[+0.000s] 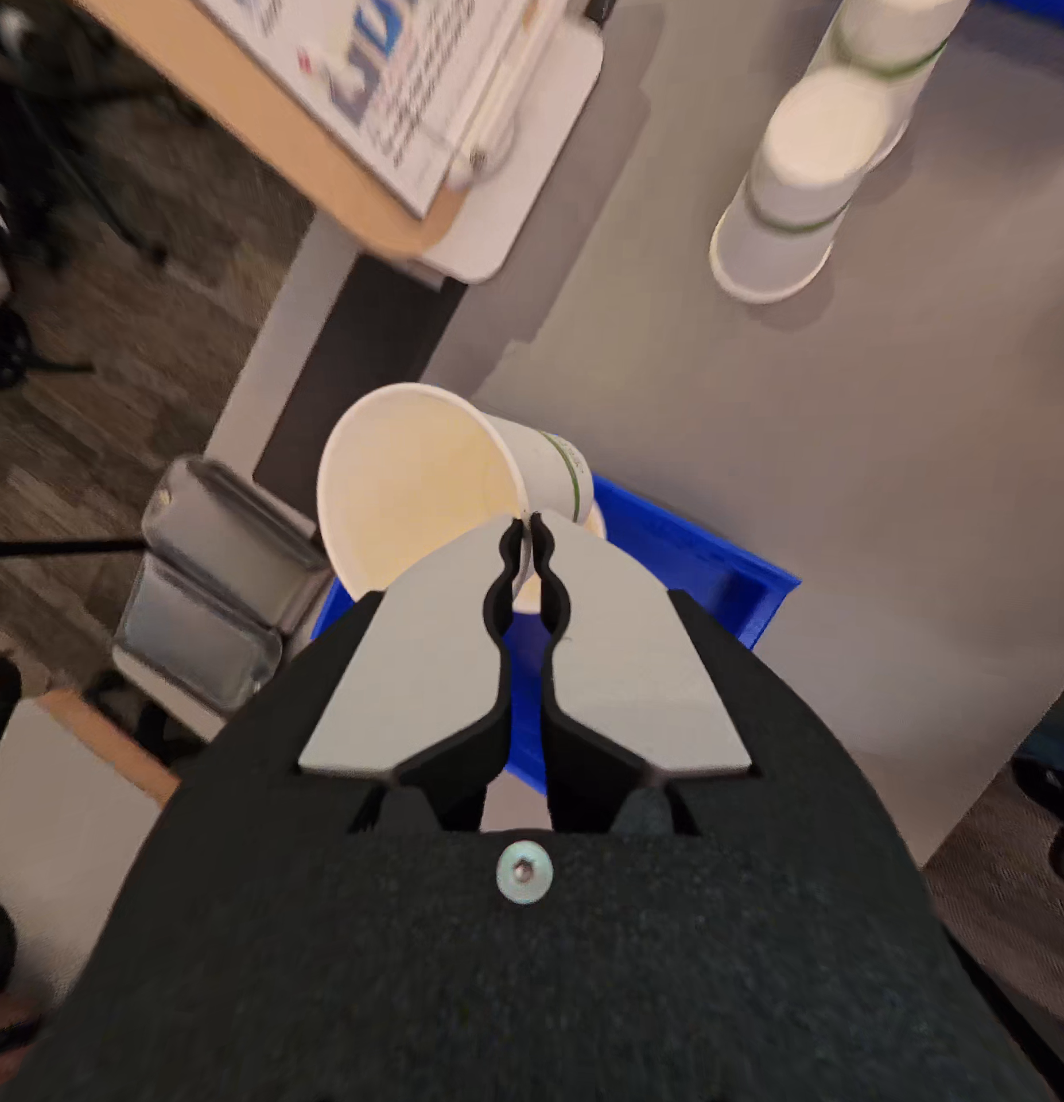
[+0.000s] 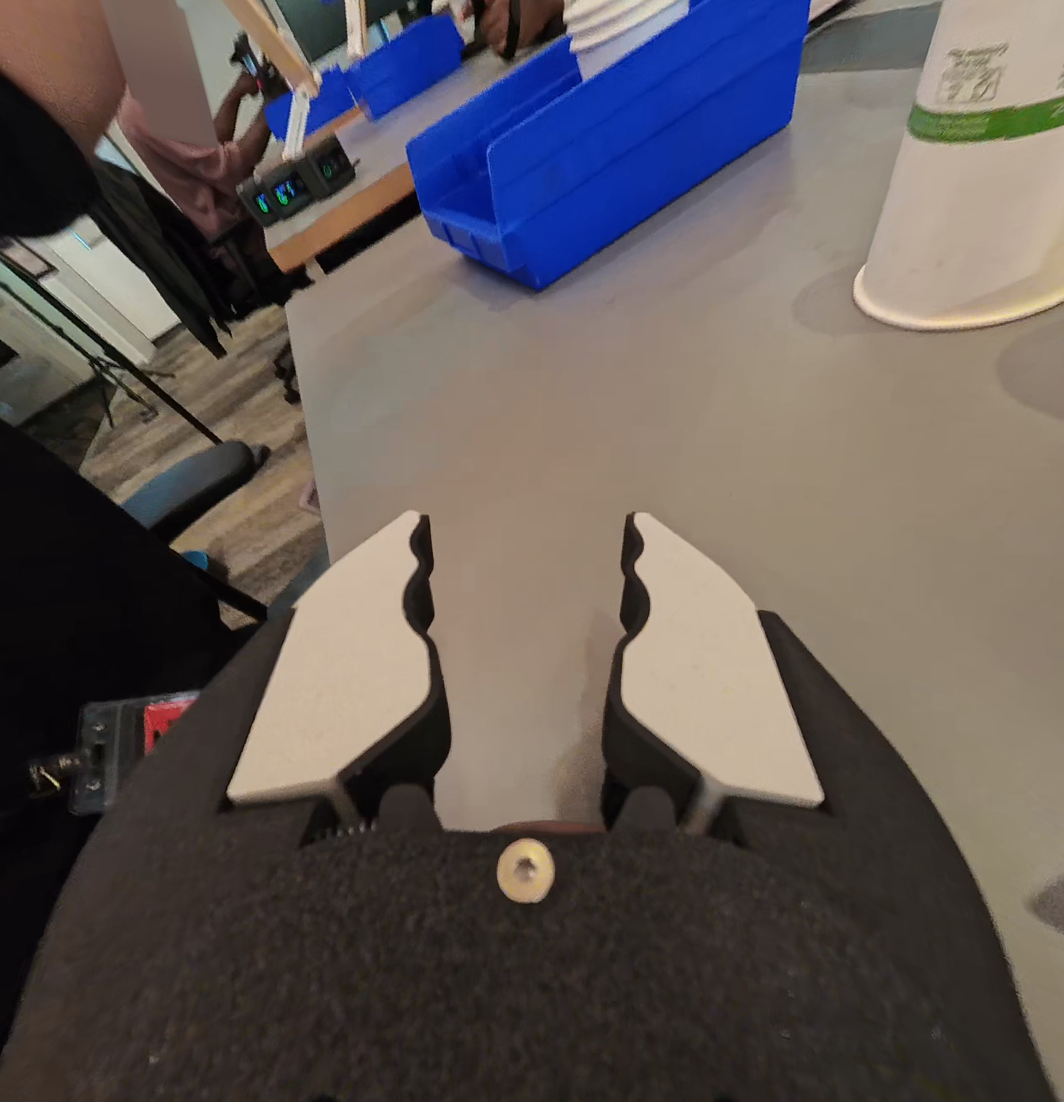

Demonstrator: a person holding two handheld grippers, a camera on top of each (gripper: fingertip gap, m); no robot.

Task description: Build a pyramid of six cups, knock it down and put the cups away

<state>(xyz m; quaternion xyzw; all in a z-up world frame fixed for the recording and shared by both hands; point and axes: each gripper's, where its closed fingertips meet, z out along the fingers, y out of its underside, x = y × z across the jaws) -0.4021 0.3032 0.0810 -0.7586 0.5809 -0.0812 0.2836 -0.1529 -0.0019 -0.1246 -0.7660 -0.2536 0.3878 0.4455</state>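
My left gripper (image 1: 528, 525) is shut on the rim of a white paper cup (image 1: 434, 477) with a green band. It holds the cup tilted above a blue bin (image 1: 696, 560), and another cup shows in the bin below it. Upside-down white cups (image 1: 804, 179) stand stacked on the grey table (image 1: 816, 447) at the upper right. My right gripper (image 2: 526, 525) is open and empty, low over the grey table (image 2: 577, 387). An upside-down white cup (image 2: 983, 197) stands to its upper right. The blue bin (image 2: 607, 155) sits ahead of it.
The table's left edge drops to a wood-pattern floor (image 1: 100, 334). A neighbouring desk holds a printed sheet (image 1: 386, 77). More blue bins (image 2: 398, 77) and small devices with lit screens (image 2: 297, 185) are on a farther table. A person in dark clothes (image 2: 52, 566) stands at left.
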